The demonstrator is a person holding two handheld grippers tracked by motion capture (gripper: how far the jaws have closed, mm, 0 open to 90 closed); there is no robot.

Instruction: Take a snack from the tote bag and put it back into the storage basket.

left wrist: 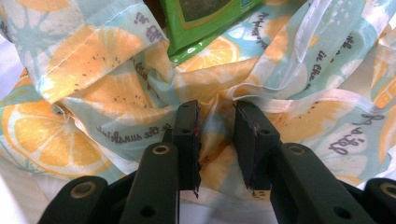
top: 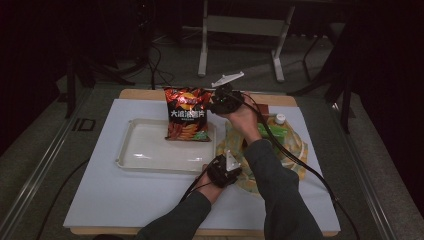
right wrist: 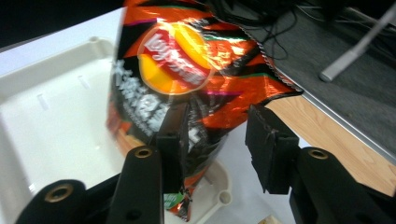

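The chip bag (top: 187,114) stands upright at the right end of the white tray (top: 145,152) on the counter (top: 100,195), leaning a little, as though just set there. The right claw (top: 216,104) sits beside the bag's upper right edge with its jaws spread and the crinkled edge loose between them, which looks like a release. The left claw (left wrist: 215,140) pinches a fold of the orange-print fabric bag (left wrist: 93,84), probably to keep it steady and its mouth open, where a green packet (left wrist: 201,18) lies inside.
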